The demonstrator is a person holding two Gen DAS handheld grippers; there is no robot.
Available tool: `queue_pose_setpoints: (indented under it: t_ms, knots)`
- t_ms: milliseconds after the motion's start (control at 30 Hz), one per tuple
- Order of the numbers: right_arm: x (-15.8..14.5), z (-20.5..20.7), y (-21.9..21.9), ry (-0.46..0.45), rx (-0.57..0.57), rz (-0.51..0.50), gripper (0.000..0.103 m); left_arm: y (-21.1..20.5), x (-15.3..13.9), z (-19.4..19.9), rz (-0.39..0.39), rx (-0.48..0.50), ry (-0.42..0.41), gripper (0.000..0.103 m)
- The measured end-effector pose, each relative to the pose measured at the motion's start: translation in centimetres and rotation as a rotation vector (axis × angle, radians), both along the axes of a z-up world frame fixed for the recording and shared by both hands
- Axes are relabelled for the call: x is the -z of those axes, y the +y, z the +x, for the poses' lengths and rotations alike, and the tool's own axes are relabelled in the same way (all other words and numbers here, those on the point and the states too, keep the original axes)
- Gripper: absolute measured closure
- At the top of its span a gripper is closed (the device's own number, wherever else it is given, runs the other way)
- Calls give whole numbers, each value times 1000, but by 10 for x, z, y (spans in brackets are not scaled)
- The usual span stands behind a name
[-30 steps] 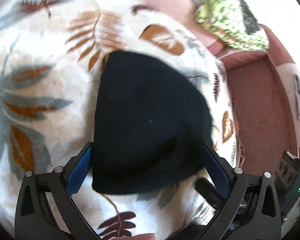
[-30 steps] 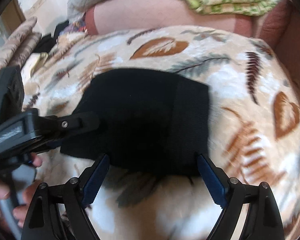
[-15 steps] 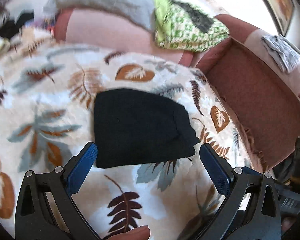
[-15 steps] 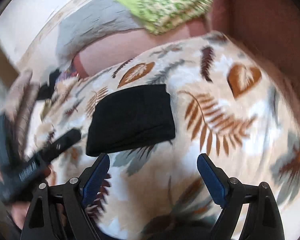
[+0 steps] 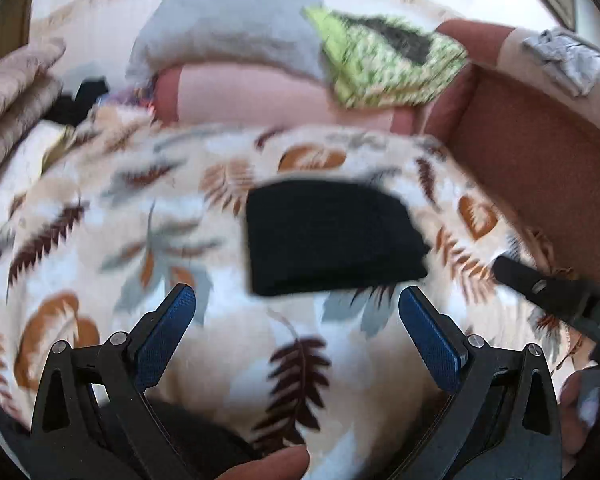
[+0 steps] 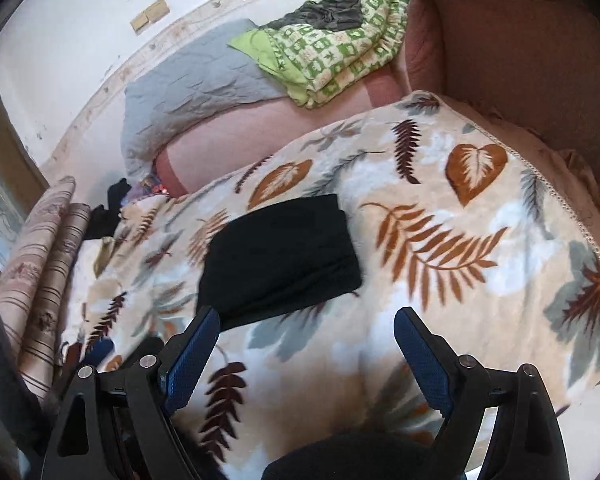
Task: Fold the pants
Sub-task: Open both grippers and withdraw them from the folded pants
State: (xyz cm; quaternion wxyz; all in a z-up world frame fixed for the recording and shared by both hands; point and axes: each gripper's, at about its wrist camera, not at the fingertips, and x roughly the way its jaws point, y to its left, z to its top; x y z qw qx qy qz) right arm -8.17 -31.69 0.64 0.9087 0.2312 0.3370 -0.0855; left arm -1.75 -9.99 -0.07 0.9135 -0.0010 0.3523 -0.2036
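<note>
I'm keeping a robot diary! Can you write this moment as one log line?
pants: folded, lying on leaf blanket | left gripper: open, empty | right gripper: open, empty | neither gripper touches pants

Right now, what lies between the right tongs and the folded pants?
Only bare leaf-print blanket separates the right tongs from the folded black pants, seen in the right wrist view.

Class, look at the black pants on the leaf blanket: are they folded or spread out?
Folded. The pants lie as one compact block on the blanket, no legs spread out, and neither open claw touches them.
</note>
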Motion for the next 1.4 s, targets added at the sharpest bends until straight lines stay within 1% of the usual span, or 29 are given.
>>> queue_pose_setpoints:
  t_ms: [100, 167, 200, 500, 667, 1000, 1200, 1333, 1400]
  knots:
    - [6, -5, -16, -4, 19, 63, 14, -8, -3, -8, 21, 29, -43, 1]
    - [10, -6, -23, 2, 29, 95, 14, -12, -1, -11, 47, 28, -54, 1]
    - [12, -5, -26, 8, 32, 105, 15, -13, -1, -12, 48, 28, -57, 1]
    - [15, -1, -29, 32, 11, 124, 15, -4, -2, -7, 6, 19, -34, 1]
    - [16, 0, -28, 41, 6, 118, 15, -5, -2, -7, 6, 19, -33, 1]
    - [13, 3, -18, 49, -26, 65, 15, -5, -2, -7, 6, 19, -34, 1]
    - [11, 5, -10, 48, -64, 30, 15, -3, -2, -7, 2, 20, -36, 1]
    - [12, 5, -11, 49, -63, 43, 15, 0, -4, -10, -36, 12, -57, 1]
    - [13, 5, -13, 48, -63, 52, 15, 0, -3, -10, -45, 9, -51, 1]
